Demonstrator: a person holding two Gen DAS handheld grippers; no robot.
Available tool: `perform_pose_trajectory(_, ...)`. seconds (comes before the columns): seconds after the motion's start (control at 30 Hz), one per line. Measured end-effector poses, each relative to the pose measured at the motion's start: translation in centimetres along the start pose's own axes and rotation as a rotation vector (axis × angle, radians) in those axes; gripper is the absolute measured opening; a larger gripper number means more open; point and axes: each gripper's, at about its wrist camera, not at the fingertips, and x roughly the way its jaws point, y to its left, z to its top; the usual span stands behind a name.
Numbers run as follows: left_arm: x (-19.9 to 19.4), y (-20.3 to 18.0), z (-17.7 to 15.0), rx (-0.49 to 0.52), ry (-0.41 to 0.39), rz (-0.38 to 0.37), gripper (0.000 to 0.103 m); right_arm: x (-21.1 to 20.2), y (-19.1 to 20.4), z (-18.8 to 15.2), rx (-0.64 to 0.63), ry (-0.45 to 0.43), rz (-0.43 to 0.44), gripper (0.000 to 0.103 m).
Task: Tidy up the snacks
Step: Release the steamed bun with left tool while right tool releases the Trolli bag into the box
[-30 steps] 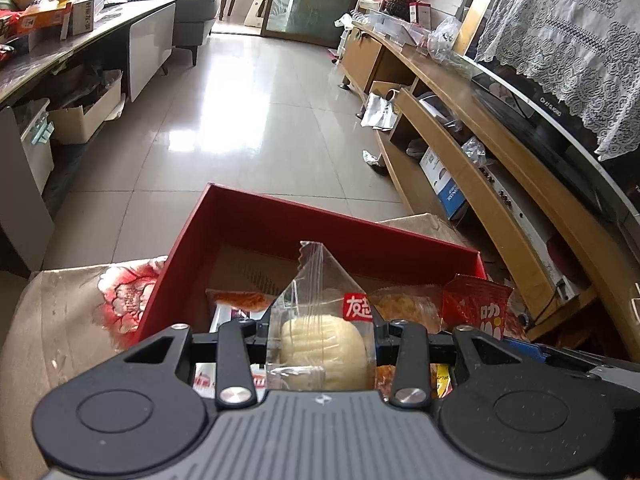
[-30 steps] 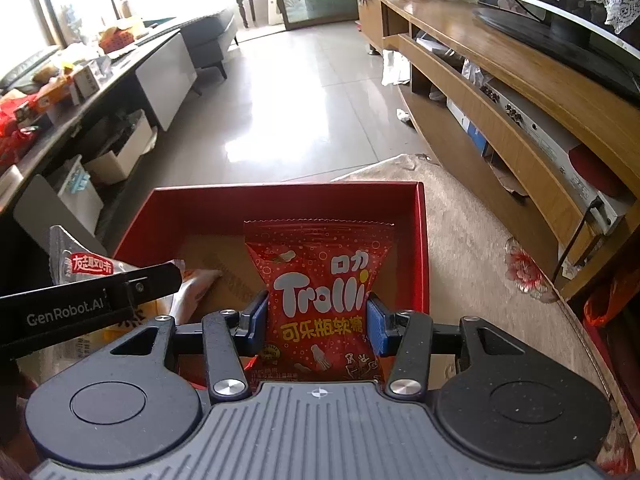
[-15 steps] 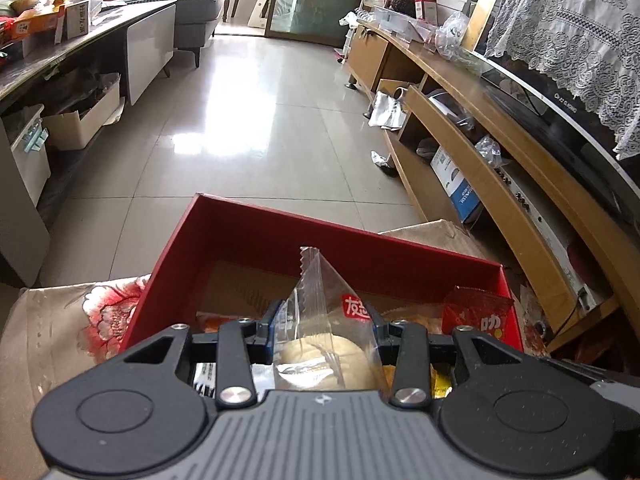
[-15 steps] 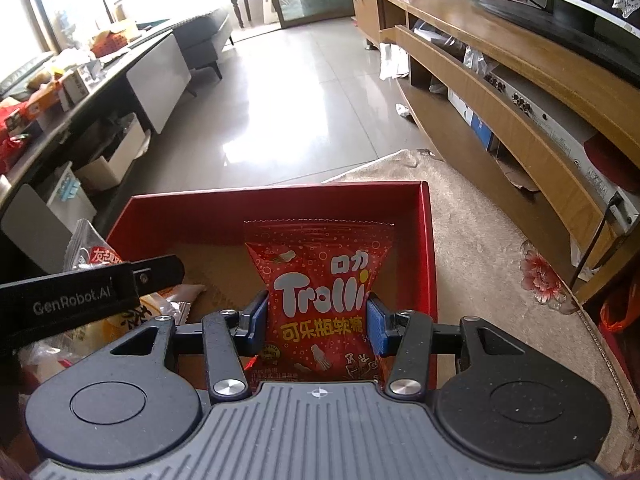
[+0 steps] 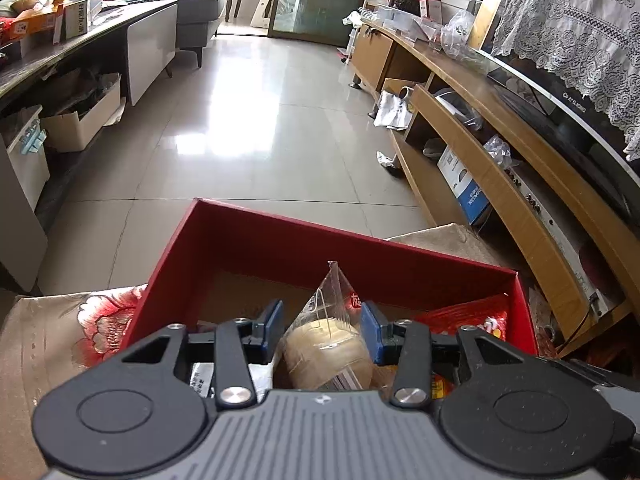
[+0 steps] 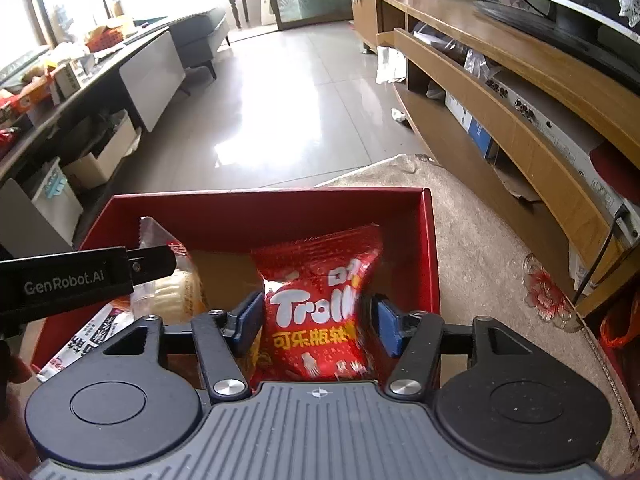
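Gaping: both hand-held grippers [image 5: 322, 326] [image 6: 316, 318], bun packet [image 5: 328, 344], Trolli bag [image 6: 316, 304] loose between pads.

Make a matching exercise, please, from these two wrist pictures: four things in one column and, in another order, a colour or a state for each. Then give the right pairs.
Things
1. Trolli bag
2. bun packet
3. box
4. left gripper

Colour or state
A. clear wrapper with a pale round bun inside
B. red walls, brown cardboard floor
C. open, fingers apart around a packet
D. red, with white letters, blurred between open fingers

Pairs: 1-D, 2-A, 3-B, 4-C
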Motion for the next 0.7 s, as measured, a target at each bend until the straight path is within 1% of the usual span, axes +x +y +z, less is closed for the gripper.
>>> perform_pose_trajectory(0.1,-0.4,0.2,0.1,-0.010,0.001,-0.008,0.043,-0.1,-0.1,0.1,0.007,-0.005,-0.002,0.071)
perform_pose_trajectory(0.27,-1.4,0.1,0.0,-0.002,-0.008,-0.008,0.045,-0.7,-0.6,0.4,0.017,-0.020,-0.019,0.071)
perform_pose_trajectory(0.4,-2.5,0.2,-0.3,-0.018,-0.014,-0.014,0.046,-1.4,-0.9,0.5,0.029,-0.034,-0.030,0.071)
perform_pose_trajectory(0.57,-3.8,0.2,-1.0,-0.025,-0.013,-0.017,0.046,-2.8,-0.8,0.7,0.019,-0.051,-0.034,0.071)
perform_pose_trajectory(0.7,-5.0,0.1,-1.8,-0.010,-0.012,-0.015,0.046,-4.4,-0.2,0.6,-0.005,-0.068,-0.030,0.072)
